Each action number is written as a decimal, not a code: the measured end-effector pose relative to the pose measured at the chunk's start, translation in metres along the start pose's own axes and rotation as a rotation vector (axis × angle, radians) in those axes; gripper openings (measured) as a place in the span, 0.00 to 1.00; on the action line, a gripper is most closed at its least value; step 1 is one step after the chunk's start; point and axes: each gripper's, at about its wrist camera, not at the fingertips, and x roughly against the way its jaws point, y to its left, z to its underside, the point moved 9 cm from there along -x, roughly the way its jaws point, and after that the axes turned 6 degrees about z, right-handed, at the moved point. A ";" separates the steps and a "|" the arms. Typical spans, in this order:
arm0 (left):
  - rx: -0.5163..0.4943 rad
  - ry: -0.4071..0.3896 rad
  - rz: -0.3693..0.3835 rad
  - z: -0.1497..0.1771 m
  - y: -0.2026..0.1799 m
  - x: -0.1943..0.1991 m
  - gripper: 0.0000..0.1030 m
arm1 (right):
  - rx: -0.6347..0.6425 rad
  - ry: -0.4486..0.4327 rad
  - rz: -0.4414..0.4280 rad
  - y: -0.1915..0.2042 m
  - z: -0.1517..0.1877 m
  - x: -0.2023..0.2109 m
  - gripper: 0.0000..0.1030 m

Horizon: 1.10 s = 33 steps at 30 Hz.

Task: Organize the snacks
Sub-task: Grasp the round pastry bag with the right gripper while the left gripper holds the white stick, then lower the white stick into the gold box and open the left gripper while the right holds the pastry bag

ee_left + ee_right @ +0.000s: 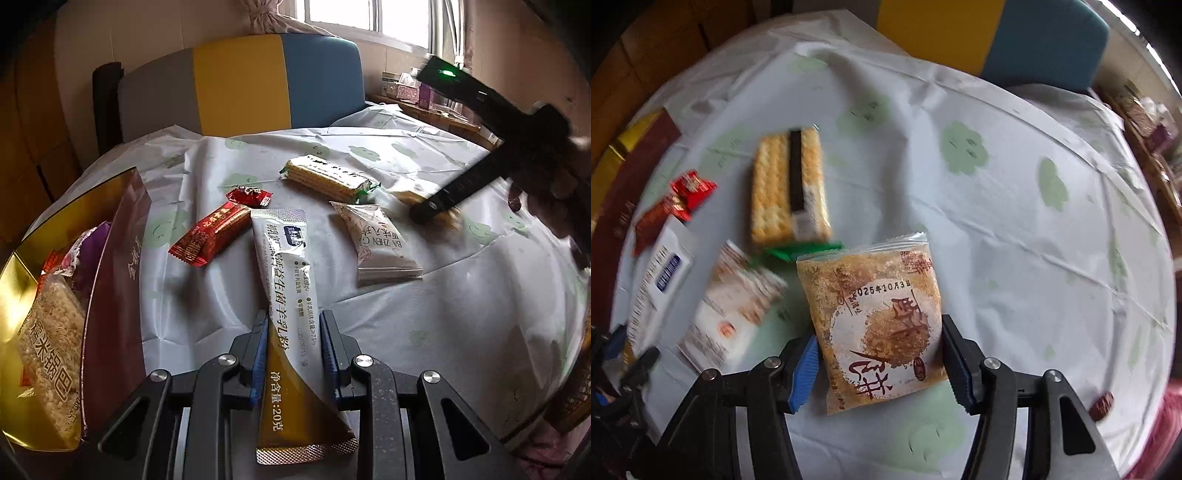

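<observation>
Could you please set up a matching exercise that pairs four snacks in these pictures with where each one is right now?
Things:
1. long white-and-gold sachet
2. brown crumbly snack packet
3. cracker pack
4. puffed rice bar

Places:
A. inside the gold box
B. between the right gripper pads
C. clamped in the left gripper
D. lying free on the tablecloth

Pairs: 1-C, 2-B, 3-D, 4-A

Daylight enters from the bright, overexposed window (369,18) far right; fisheye edges darken and bend, and the right wrist view smears with motion blur.
</observation>
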 end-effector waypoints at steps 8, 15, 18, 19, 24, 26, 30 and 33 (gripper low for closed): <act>0.097 0.038 0.068 -0.009 0.005 0.006 0.24 | -0.046 0.022 -0.080 0.005 0.035 0.007 0.60; 0.194 -0.060 0.128 -0.041 0.024 0.060 0.24 | -0.031 0.002 -0.079 -0.015 0.035 0.000 0.60; 0.271 -0.118 0.110 -0.056 0.056 0.087 0.24 | -0.017 -0.003 -0.065 -0.022 0.034 0.000 0.60; 0.290 -0.123 0.097 -0.057 0.068 0.093 0.24 | -0.012 -0.006 -0.059 -0.022 0.035 0.000 0.60; 0.407 -0.089 -0.020 -0.054 0.149 0.107 0.24 | -0.006 -0.008 -0.049 -0.003 0.035 -0.002 0.60; 0.416 -0.048 -0.084 -0.047 0.181 0.105 0.24 | -0.001 -0.009 -0.045 -0.001 0.034 -0.003 0.60; 0.434 0.031 -0.131 -0.036 0.227 0.089 0.24 | 0.002 -0.010 -0.043 -0.001 0.035 0.000 0.60; 0.460 0.072 -0.142 -0.027 0.253 0.069 0.25 | 0.004 -0.010 -0.042 -0.004 0.034 -0.002 0.60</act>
